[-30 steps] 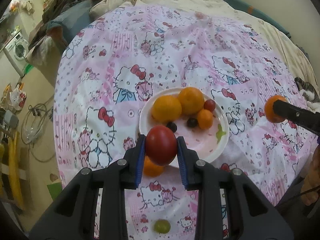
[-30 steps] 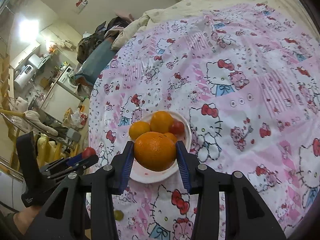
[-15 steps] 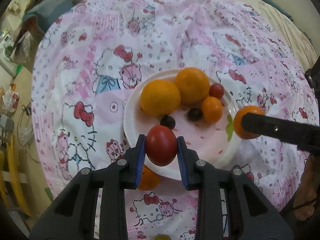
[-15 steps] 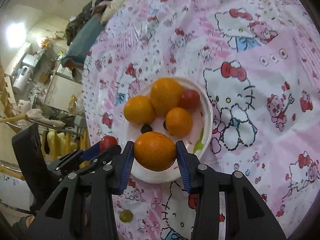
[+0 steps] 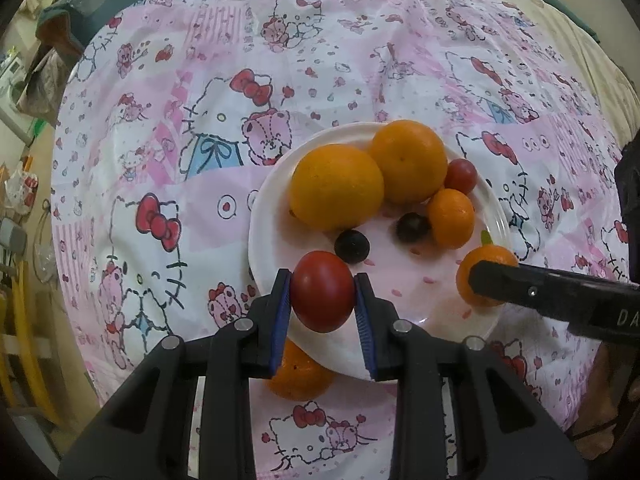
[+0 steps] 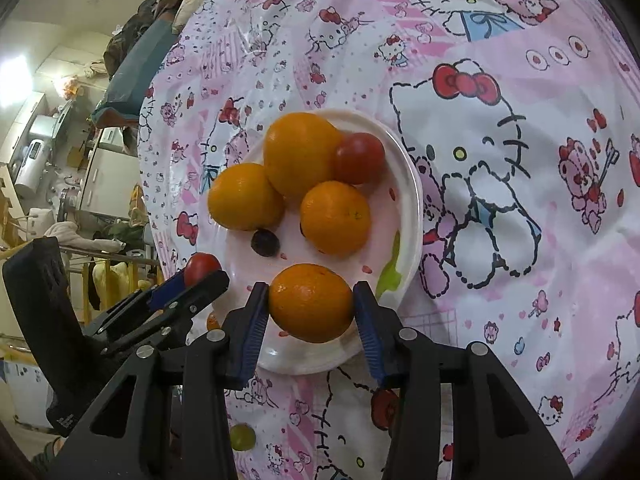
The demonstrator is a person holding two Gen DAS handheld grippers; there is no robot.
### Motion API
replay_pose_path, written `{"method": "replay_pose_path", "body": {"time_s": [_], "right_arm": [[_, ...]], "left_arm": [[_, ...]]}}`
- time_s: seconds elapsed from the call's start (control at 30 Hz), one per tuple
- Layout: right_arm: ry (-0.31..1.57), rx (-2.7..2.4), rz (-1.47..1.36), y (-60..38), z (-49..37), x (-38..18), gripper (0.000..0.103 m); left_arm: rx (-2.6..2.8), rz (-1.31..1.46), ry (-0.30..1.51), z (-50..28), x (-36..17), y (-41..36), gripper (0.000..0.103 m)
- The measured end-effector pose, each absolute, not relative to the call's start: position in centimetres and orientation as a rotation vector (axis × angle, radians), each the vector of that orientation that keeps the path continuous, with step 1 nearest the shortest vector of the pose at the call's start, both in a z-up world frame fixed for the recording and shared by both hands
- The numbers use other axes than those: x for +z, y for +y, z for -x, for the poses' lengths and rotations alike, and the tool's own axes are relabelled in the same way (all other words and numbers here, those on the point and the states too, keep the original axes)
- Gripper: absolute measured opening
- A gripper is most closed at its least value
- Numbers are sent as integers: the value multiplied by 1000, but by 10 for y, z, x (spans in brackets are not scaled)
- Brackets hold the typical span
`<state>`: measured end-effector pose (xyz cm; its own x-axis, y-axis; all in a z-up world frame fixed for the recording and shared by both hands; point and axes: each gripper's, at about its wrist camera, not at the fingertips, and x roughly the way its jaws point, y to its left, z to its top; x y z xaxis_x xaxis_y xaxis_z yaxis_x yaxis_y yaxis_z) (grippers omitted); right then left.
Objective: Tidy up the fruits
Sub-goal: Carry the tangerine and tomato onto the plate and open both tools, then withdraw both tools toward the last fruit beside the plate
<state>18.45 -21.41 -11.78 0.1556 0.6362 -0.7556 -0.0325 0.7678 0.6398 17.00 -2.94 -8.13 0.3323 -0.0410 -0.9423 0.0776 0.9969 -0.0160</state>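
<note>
My left gripper (image 5: 321,277) is shut on a red tomato (image 5: 322,300) and hangs over the near edge of a white plate (image 5: 256,232). On the plate lie two big oranges (image 5: 336,186), a small orange (image 5: 450,218), a small tomato (image 5: 460,176) and two dark grapes (image 5: 351,245). My right gripper (image 6: 311,286) holds an orange (image 6: 310,312) low over the plate's (image 6: 416,200) near side. Its jaws are opening, though the pads still touch the orange. In the right wrist view the left gripper and its tomato (image 6: 200,266) show at the plate's left edge.
A pink cartoon-cat cloth (image 5: 160,160) covers the bed. One more orange (image 5: 300,376) lies on the cloth under my left gripper's fingers. A green grape (image 6: 242,436) sits on the cloth near the front. Furniture and clutter stand beyond the bed's left edge.
Both grippers have sunk toward the plate, which now fills more of each view. The right one came in over the plate's near edge. Each still carries its fruit.
</note>
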Motion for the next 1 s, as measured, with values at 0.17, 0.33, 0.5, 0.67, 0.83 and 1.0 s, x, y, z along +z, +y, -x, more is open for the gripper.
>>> {"method": "replay_pose_path", "body": {"time_s": [0.17,0.33,0.5,0.67,0.83,1.0], "right_arm": [[1341,520,-563,-212,-188,-120,46],[1343,522,-580,-217,-187,-121,46],[1317,529,-614,-222,-188,-117,59],[1289,523,-622,-228,-189,-111,63],[1285,503,-627,-232,-190,-111,64],[1282,499,-620,-232,-190,-110,70]], "left_arm": [[-66,-39,1242,-173,-87,-30,27],[-68,-29,1249,-173,-89,-29,28],[-76,-33,1242,-174,-90,-31,28],[-84,-17,1232,-174,-87,-30,28],[-78,-2,1238,-175,-87,-27,28],[-64,43,1226,-174,-83,-21,84]]}}
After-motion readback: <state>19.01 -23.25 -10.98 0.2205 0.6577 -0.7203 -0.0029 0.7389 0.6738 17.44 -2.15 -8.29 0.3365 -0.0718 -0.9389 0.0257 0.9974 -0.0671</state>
